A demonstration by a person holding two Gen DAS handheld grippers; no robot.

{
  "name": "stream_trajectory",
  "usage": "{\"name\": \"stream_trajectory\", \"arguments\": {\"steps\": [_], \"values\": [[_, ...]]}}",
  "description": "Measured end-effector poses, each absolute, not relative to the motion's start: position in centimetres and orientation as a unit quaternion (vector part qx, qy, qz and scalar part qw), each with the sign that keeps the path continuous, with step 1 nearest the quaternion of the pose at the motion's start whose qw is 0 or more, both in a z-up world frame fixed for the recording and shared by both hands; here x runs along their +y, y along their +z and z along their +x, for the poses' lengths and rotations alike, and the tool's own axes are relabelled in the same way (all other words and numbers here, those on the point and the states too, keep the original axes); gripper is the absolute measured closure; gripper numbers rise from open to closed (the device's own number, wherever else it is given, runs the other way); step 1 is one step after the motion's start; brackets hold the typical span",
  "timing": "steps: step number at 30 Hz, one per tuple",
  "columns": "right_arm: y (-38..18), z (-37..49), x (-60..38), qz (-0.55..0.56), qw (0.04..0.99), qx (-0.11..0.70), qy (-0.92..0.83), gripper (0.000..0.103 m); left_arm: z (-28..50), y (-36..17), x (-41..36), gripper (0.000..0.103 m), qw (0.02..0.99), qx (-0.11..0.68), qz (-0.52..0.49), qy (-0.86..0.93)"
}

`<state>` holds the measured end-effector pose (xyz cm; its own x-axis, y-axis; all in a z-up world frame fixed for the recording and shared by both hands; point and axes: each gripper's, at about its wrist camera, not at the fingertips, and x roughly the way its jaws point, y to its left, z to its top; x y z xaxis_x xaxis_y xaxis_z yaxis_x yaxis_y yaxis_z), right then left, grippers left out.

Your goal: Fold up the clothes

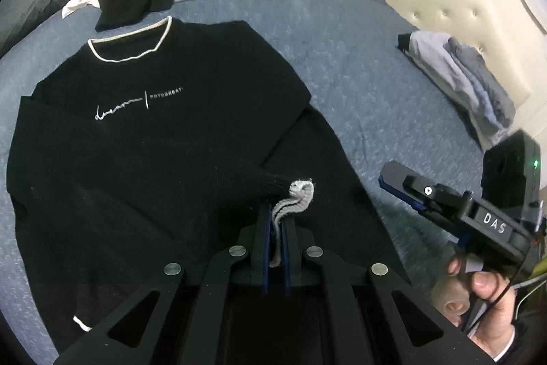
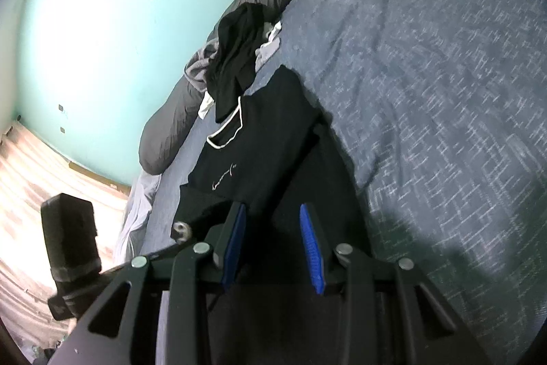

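My left gripper is clamped on the grey-trimmed cuff of the black sweater, which lies front-up on the blue bedspread ahead of the jaws. My right gripper hangs wide apart, holding nothing. I judge the thin cuff could slip out if I pull hard, dragging the body askew
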<state>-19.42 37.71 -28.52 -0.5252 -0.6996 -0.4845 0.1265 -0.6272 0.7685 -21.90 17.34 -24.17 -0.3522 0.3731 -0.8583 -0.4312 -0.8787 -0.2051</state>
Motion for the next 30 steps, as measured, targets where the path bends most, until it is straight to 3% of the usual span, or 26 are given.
{"name": "stream_trajectory", "arguments": {"steps": [5,7,9,11,16,21,30], "values": [[-29.3,-19.5,36.9,0.433,0.265,-0.34,-0.792,0.069,-20.9,-25.6,17.4,0.092,0.253,0.035,-0.527,0.811],[-29.6,-19.6,36.5,0.44,0.267,-0.337,-0.788,0.069,-20.5,-25.8,17.0,0.083,0.255,0.031,-0.529,0.809],[-29.9,-19.6,36.2,0.448,0.27,-0.334,-0.784,0.068,-20.2,-25.9,16.4,0.064,0.257,0.022,-0.53,0.807],[-30.2,-19.7,35.7,0.458,0.273,-0.33,-0.778,0.067,-19.7,-25.9,15.5,0.056,0.253,0.01,-0.533,0.808],[-30.7,-19.5,34.6,0.469,0.285,-0.325,-0.77,0.066,-19.2,-25.6,12.7,0.056,0.237,-0.006,-0.532,0.813],[-31.2,-19.9,34.3,0.479,0.273,-0.321,-0.77,0.052,-19.8,-26.5,8.0,0.056,0.184,-0.017,-0.538,0.823],[-31.5,-21.9,33.2,0.484,0.263,-0.308,-0.776,0.051,-20.3,-27.7,1.1,0.056,0.113,-0.025,-0.531,0.84]]}}
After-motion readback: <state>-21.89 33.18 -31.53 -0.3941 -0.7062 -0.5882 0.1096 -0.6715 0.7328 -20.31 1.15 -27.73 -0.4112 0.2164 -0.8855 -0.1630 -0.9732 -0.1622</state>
